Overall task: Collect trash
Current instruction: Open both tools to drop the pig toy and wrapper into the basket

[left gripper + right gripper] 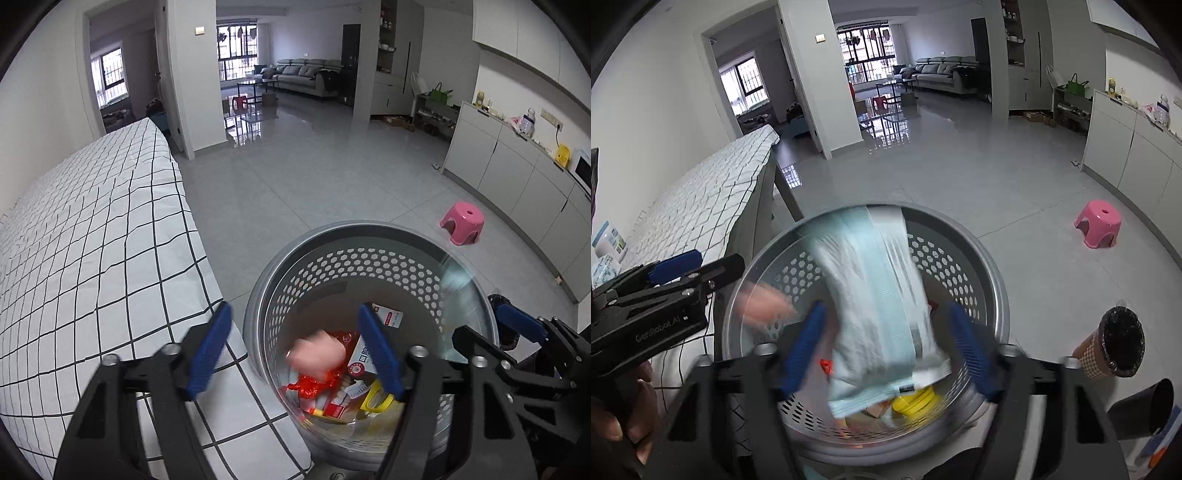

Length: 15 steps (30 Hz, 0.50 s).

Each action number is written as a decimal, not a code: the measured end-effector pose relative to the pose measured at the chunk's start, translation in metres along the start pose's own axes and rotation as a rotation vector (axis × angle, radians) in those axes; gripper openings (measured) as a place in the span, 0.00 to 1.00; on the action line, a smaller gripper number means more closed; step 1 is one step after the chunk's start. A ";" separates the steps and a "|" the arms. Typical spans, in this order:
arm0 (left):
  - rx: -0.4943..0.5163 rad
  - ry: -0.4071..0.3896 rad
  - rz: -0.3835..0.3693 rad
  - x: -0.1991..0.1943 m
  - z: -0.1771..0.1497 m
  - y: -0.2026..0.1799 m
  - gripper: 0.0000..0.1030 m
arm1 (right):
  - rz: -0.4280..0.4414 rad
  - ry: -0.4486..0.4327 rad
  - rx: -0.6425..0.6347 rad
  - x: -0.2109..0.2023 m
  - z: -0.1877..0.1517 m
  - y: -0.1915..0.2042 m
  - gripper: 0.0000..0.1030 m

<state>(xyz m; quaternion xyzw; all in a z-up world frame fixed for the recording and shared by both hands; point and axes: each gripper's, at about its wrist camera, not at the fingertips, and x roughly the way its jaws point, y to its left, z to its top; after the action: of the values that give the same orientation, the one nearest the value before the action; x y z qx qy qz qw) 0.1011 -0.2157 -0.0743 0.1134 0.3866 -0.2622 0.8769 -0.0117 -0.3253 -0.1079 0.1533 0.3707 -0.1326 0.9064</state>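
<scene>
Both sets of jaws are spread wide over the perforated bin (369,266), left gripper (295,350) and right gripper (886,347) gripping nothing; a blurry pink scrap (317,354) and pale blue packet (879,314) look mid-drop. That packet might catch the near rim and flop out onto the floor

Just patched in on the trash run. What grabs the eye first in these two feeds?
The perforated grey bin fills the foreground beside the checked-cloth table. A blurred pale-blue packet hangs over its mouth between the open right gripper fingers, and a blurred pink item sits above the red and yellow trash inside. A pink stool stands on the floor beyond.
</scene>
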 end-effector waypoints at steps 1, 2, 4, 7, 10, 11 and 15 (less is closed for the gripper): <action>0.002 0.000 -0.002 0.000 0.000 -0.001 0.72 | -0.002 -0.001 0.001 -0.001 0.000 -0.001 0.72; 0.004 0.003 -0.003 0.000 0.000 -0.002 0.72 | -0.005 0.000 0.002 -0.001 0.000 -0.001 0.72; 0.005 0.008 -0.003 0.000 0.000 -0.003 0.72 | -0.008 0.001 0.008 -0.001 0.000 -0.003 0.72; 0.004 0.010 -0.002 -0.001 0.000 -0.003 0.72 | -0.005 0.002 0.019 -0.001 0.000 -0.005 0.72; -0.003 0.013 0.000 -0.002 -0.001 -0.003 0.73 | -0.004 0.005 0.020 -0.001 0.000 -0.006 0.72; -0.006 0.013 0.002 -0.002 -0.001 -0.002 0.75 | -0.004 0.005 0.020 -0.001 0.000 -0.006 0.72; -0.016 0.017 0.009 -0.002 -0.003 0.001 0.77 | -0.001 0.004 0.023 -0.001 -0.001 -0.005 0.72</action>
<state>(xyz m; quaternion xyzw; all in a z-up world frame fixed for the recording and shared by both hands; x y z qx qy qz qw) 0.0983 -0.2132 -0.0743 0.1102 0.3955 -0.2540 0.8757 -0.0152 -0.3291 -0.1088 0.1636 0.3711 -0.1369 0.9037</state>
